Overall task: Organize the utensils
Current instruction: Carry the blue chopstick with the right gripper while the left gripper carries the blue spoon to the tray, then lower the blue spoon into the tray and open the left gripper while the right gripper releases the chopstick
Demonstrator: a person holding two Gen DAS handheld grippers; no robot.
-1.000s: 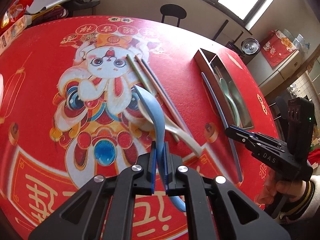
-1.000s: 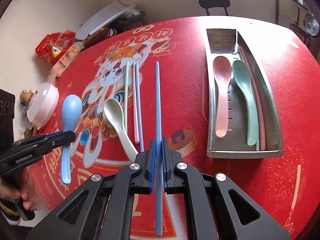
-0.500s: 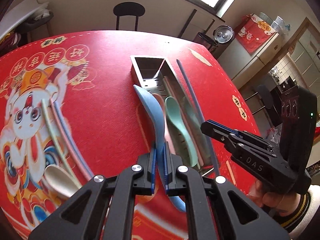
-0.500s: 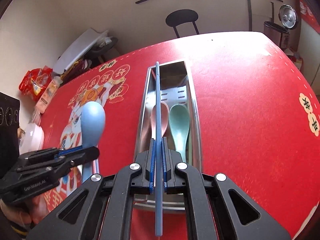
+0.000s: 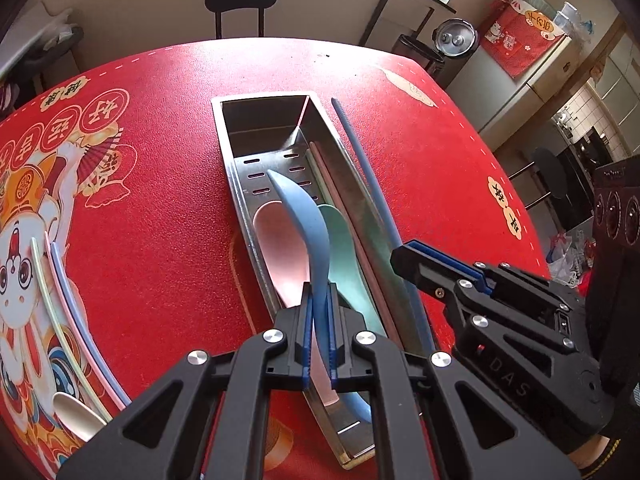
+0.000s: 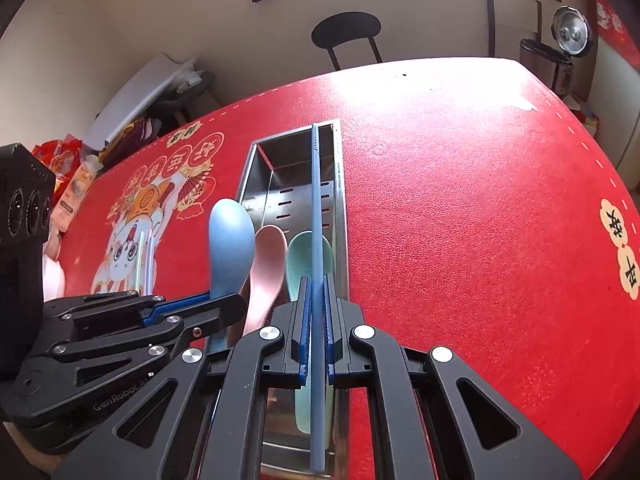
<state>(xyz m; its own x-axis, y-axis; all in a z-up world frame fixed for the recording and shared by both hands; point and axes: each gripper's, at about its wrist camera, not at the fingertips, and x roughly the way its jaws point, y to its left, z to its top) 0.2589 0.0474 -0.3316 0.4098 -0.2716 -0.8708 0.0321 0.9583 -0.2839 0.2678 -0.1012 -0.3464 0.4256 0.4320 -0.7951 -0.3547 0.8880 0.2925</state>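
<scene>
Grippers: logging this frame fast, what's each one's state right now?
Left gripper: closed on the blue spoon.
Right gripper: closed on the blue chopstick.

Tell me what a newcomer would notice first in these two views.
First, the two black grippers side by side over a steel utensil tray on the bright red printed tablecloth. The left gripper clamps a blue spoon above the pink spoon and green spoon lying in the tray; the right gripper clamps a blue chopstick along the tray's right side.
</scene>
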